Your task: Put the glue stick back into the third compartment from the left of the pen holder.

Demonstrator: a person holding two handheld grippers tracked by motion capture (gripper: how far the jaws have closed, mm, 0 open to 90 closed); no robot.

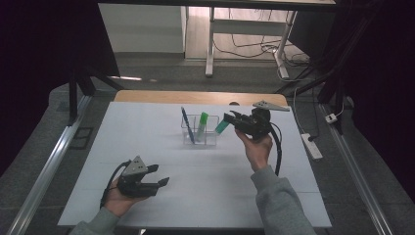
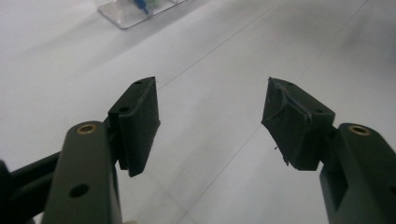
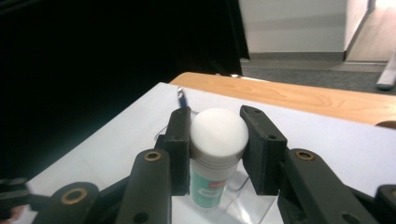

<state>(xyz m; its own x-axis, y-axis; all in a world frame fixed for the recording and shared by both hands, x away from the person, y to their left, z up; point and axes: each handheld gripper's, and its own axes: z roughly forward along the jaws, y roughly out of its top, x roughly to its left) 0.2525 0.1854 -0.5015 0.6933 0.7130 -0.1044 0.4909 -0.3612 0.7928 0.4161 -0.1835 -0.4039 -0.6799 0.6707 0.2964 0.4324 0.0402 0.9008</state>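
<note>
My right gripper (image 1: 230, 119) is raised beside a clear plastic holder (image 1: 211, 139) and is shut on a green tube (image 1: 221, 128). In the right gripper view both pads of that gripper (image 3: 217, 140) press the tube's sides just under its round white cap (image 3: 219, 132). The holder keeps a blue pen (image 1: 187, 125) and a second green tube (image 1: 202, 122) standing upright. Near the front left of the white table sheet (image 1: 147, 137), my left gripper (image 1: 159, 175) is open with nothing between its jaws. In the left gripper view that gripper (image 2: 210, 123) is over bare sheet, with the holder (image 2: 122, 17) far off.
The wooden table edge (image 1: 195, 96) runs behind the white sheet. Beyond it are desk legs (image 1: 210, 49) and floor cables (image 1: 254, 49). A power strip (image 1: 311, 145) lies on the floor to the right. Dark curtains close in both sides.
</note>
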